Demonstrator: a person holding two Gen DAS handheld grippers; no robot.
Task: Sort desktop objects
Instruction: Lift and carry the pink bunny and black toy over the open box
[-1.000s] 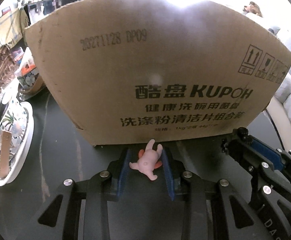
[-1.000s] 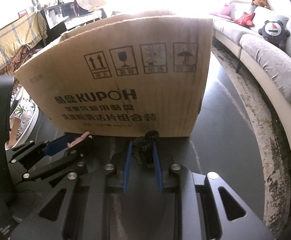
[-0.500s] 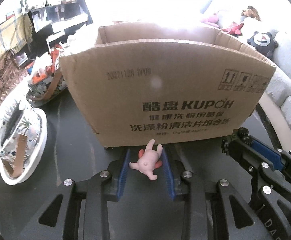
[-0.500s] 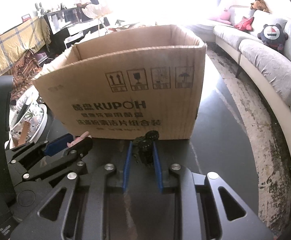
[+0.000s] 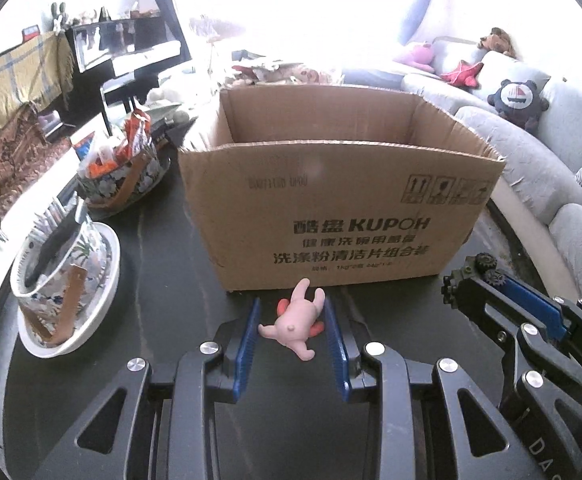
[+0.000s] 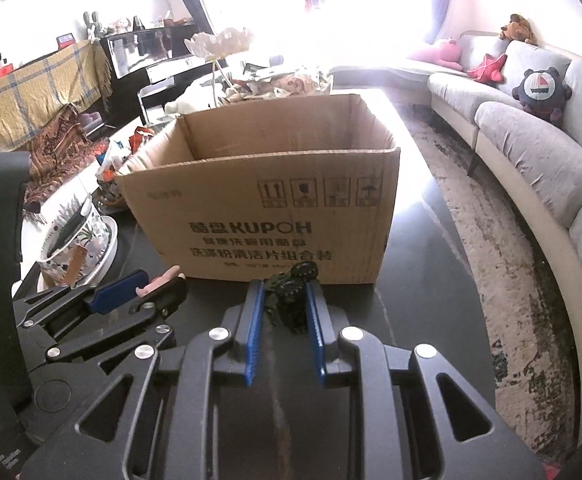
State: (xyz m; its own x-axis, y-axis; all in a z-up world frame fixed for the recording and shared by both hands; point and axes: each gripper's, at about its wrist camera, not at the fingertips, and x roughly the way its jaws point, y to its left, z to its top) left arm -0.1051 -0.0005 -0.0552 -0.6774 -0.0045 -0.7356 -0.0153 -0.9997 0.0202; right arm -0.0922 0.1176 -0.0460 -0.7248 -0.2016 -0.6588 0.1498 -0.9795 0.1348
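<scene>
I've got the left gripper [image 5: 291,320] clamped on pink figurine [image 5: 295,320], right gripper [image 6: 281,304] on dark toy [image 6: 289,300]; clear the cardboard box [image 5: 343,208] rim at frame centre before releasing.

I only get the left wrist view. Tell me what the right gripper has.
Observer: A dark green wheeled toy, clamped between the right gripper's blue pads.
Operator: Describe what's past the box on the right.
Observer: The dark table runs on a little past the box, then a worn rug lies along the sofa.
</scene>
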